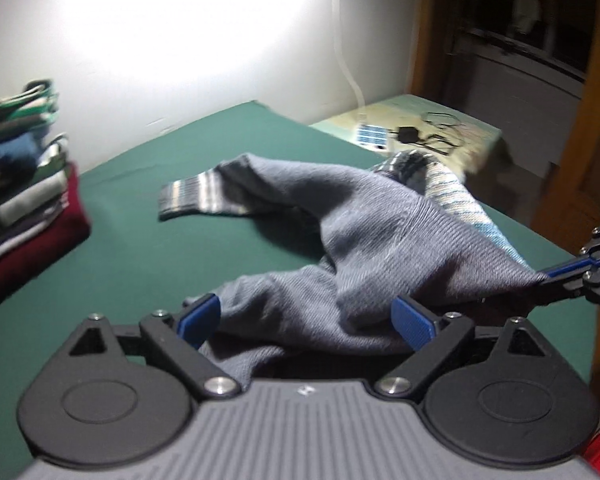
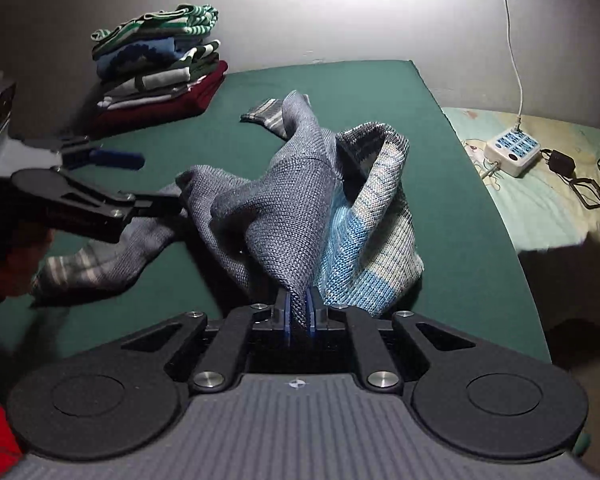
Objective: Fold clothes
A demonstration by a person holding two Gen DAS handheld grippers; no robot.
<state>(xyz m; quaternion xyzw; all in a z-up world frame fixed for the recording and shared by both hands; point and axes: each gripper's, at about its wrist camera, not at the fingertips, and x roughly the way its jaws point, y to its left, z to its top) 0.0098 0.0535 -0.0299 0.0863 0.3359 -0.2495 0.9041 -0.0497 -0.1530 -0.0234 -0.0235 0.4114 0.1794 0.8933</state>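
On the green table (image 2: 360, 92), near its middle, lies a grey knitted sweater (image 2: 284, 204), bunched and partly lifted, with a blue-and-cream striped panel showing at its right side and one striped cuff trailing toward 11 o'clock in the right wrist view. At 6 o'clock in that view the right gripper (image 2: 299, 312) has its blue pads pressed together on a fold of the grey knit, which rises from between them like a tent. At 9 o'clock the left gripper (image 2: 156, 184) reaches in from the side, its fingers spread, one blue pad above and the black finger below at the edge of a sleeve. From the left wrist camera the left gripper's fingers (image 1: 414, 322) stand wide apart with the grey cloth draped loosely between them and over the gap (whether either pad actually presses the fabric is hard to say, since the frame is blurred). Up at 10 o'clock on the table, against the wall, sits a stack of folded clothes (image 2: 160, 68), dark red at the bottom and green-and-white stripes on top, well apart from the sweater. Off at 2 o'clock, on a pale patterned surface beside the table, rests a white power strip (image 2: 512, 152) with a white cable (image 2: 514, 56) running up the wall, and a black adapter (image 2: 560, 162) just beside it.
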